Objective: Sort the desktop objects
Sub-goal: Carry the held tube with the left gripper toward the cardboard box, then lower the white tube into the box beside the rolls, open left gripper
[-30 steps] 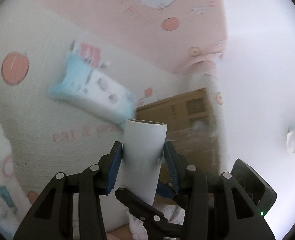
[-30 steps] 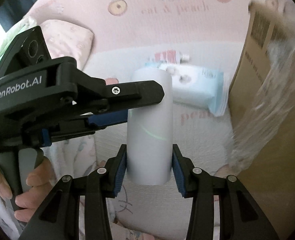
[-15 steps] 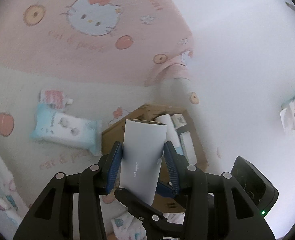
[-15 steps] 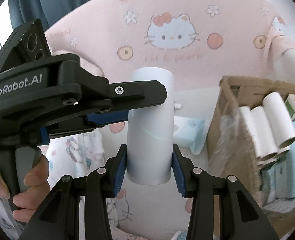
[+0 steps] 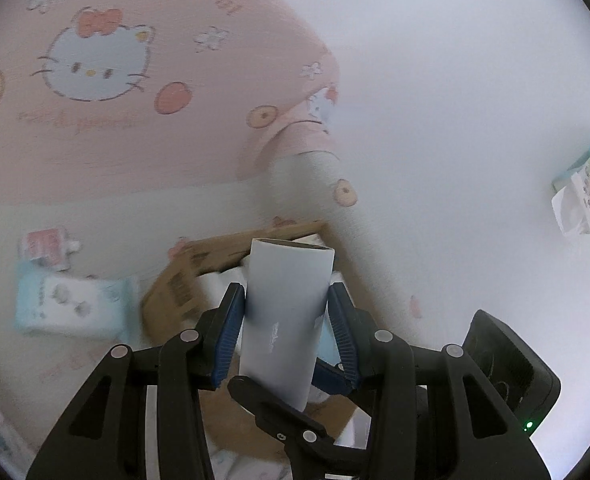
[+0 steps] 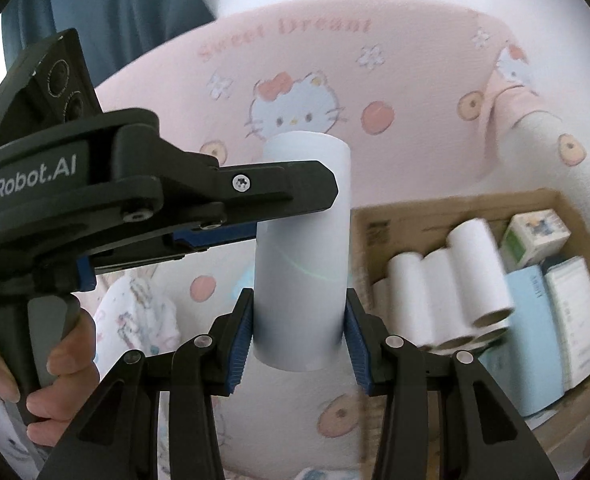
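Nearest to my cameras, both tools are clamped on the same pale grey cardboard tube (image 6: 303, 256). My right tool (image 6: 301, 336) grips its lower end, blue pads pressed against either side. My left tool (image 5: 285, 330) grips it higher up from the side; in the right wrist view its black finger (image 6: 255, 196) crosses the front of the tube. A person's hand (image 6: 61, 364) is wrapped around the left tool's grey handle.

The tube is held in the air, upright in the right wrist view and slightly tilted in the left.

Below and to the right of it stands an open brown cardboard box (image 6: 427, 210). Inside I see several white paper rolls (image 6: 451, 292) lying side by side, a small printed carton (image 6: 535, 238) and flat pale blue packs (image 6: 531, 340).

Beside the box, on the white cloth, lie a light blue wipes pack (image 5: 71, 306) and a small red-and-white pouch (image 5: 45, 246), touching each other.

Farthest back is a pink blanket printed with a cartoon cat (image 6: 295, 108).
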A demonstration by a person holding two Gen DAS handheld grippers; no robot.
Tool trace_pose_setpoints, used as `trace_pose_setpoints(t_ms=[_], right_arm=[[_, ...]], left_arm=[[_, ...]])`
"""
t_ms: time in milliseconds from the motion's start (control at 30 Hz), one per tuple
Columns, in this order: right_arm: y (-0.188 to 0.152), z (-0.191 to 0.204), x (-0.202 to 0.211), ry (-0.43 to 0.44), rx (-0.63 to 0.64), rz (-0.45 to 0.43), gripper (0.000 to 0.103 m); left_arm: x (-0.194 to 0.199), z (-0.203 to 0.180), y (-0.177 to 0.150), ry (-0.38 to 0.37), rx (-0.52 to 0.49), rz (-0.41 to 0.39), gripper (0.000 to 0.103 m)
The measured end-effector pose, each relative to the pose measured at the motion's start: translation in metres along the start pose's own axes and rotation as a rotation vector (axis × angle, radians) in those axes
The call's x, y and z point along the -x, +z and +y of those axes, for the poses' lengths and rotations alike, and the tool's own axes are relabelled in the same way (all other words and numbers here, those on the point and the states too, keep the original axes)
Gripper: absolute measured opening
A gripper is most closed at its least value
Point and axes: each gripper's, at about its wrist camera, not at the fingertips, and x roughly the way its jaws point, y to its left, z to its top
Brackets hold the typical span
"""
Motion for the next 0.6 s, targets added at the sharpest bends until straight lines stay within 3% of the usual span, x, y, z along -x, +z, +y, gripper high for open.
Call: trace_pose_setpoints(t_ms=[267, 500, 600], right_arm=[[0.015, -0.041, 0.007, -0.030, -0.030, -0.002, 0.041], [0.021, -0.084, -0.021, -0.034, -0.079, 0.110, 0.040], [0.018, -0.095, -0.029, -0.021, -0.100, 0.166, 0.041]], left_arm=[[-0.039, -0.025, 0.016, 0.004, 0.007, 0.061, 0.047], [-0.086, -0.029, 0.021, 0.136, 0.077, 0.191, 0.047], [-0.103, -0.026, 0.021, 0.150, 0.095, 0.241, 0.047]])
